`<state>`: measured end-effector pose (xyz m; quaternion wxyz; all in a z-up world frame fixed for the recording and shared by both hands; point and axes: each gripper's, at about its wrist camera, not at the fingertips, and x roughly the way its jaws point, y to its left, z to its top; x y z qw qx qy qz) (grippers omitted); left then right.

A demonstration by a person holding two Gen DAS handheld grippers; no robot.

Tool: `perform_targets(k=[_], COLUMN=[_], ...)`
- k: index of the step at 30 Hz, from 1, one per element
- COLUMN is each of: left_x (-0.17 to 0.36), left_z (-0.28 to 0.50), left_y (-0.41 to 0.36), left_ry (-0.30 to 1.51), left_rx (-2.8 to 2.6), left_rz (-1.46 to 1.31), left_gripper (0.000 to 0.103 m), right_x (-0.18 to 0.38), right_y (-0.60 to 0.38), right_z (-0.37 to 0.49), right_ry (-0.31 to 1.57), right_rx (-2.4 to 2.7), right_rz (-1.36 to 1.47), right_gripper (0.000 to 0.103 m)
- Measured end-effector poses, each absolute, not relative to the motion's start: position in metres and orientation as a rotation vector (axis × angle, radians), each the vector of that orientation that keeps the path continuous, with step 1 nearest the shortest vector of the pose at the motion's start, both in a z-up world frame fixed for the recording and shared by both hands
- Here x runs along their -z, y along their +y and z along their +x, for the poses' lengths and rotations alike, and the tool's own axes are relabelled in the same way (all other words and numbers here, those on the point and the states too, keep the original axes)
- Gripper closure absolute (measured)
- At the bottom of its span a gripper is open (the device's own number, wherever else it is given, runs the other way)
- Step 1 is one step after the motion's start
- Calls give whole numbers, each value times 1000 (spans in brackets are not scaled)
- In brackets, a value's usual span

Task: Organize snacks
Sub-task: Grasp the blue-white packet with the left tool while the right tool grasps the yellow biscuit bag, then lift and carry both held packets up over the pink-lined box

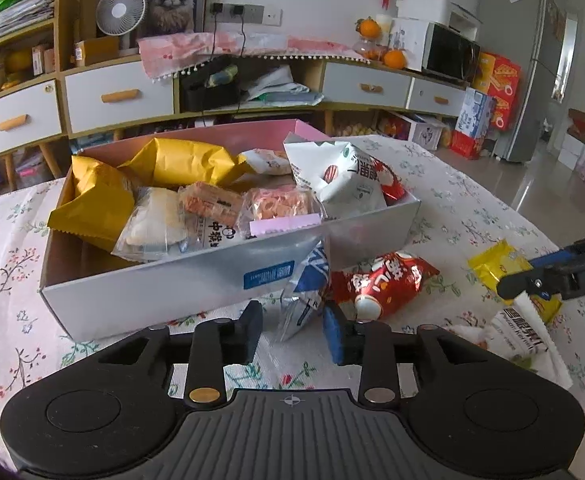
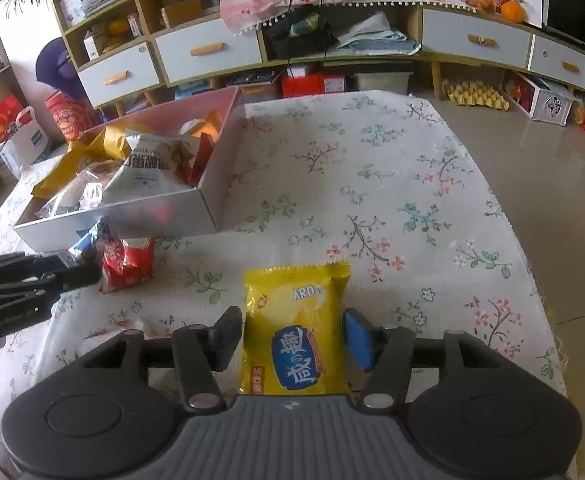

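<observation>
A white box [image 1: 196,280] holds several snack packs, among them yellow bags [image 1: 92,200] and a white bag [image 1: 344,176]. My left gripper [image 1: 292,334] is open around a blue-and-white packet [image 1: 304,292] that leans on the box's front wall. A red packet [image 1: 384,284] lies beside it. My right gripper [image 2: 292,338] is open with its fingers on either side of a yellow packet [image 2: 296,336] lying on the tablecloth. The box [image 2: 140,216] and the red packet [image 2: 126,262] also show in the right wrist view.
A white packet [image 1: 520,340] lies on the floral tablecloth [image 2: 372,184] at the right. The right gripper appears at the right edge of the left wrist view [image 1: 560,276]. A sideboard with drawers [image 1: 120,100] stands behind the table; its far edge drops to the floor.
</observation>
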<state>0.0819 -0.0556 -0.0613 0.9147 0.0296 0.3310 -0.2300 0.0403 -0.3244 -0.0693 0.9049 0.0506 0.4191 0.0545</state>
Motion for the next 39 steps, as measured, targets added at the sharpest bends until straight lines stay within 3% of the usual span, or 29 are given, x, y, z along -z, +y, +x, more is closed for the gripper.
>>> perform_targets(k=[7, 16, 24, 39], left_x=[62, 62, 61, 53], left_z=[91, 90, 94, 86], left_y=[-58, -58, -54, -58], left_ry=[672, 679, 701, 747], left_rx=[458, 452, 446, 455], left_rz=[19, 4, -33, -32], left_gripper=[68, 75, 85, 88], right_x=[72, 73, 74, 68], right_y=[-325, -319, -312, -315], right_z=[44, 46, 43, 43], right_ry=[908, 909, 892, 877], right_rx=[-128, -140, -135, -105], right_rz=[88, 45, -14, -2], right_gripper=[60, 60, 68, 70])
